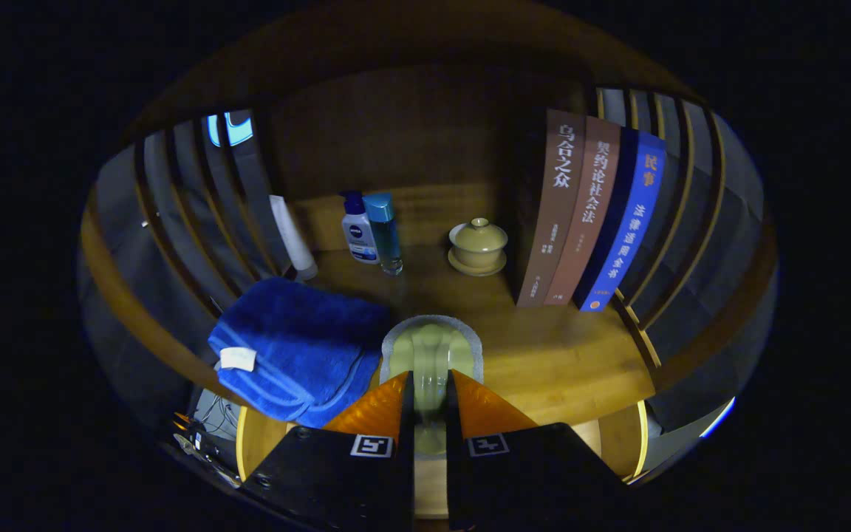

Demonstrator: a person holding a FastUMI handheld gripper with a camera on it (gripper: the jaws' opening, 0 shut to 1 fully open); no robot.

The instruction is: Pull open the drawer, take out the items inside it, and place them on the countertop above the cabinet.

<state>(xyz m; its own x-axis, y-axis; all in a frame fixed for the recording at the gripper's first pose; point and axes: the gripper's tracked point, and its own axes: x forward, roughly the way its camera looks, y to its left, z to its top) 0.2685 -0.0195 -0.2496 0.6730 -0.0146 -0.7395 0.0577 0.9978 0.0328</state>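
Gripper (pixel 429 403) clenched on a pale green, grey-rimmed ceramic piece (pixel 431 353) over the wooden countertop (pixel 566 369).

Both fingers press the sides of the pale green piece, which rises between them and just ahead of the tips; its lower part is hidden between the fingers, so its full shape is hard to make out. Just left of the fingers lies a folded blue terry towel (pixel 296 351) with a small white tag, its near corner hanging over the counter edge. Beyond the fingers stand a white-and-blue pump bottle (pixel 359 229) and a teal-capped clear bottle (pixel 385 233) side by side, with a white tube (pixel 294 238) leaning farther left, partly in shadow. Ahead and slightly right sits a yellowish lidded tea bowl on a saucer (pixel 478 247), and right of it three upright books (pixel 592 214), brown, tan and blue.
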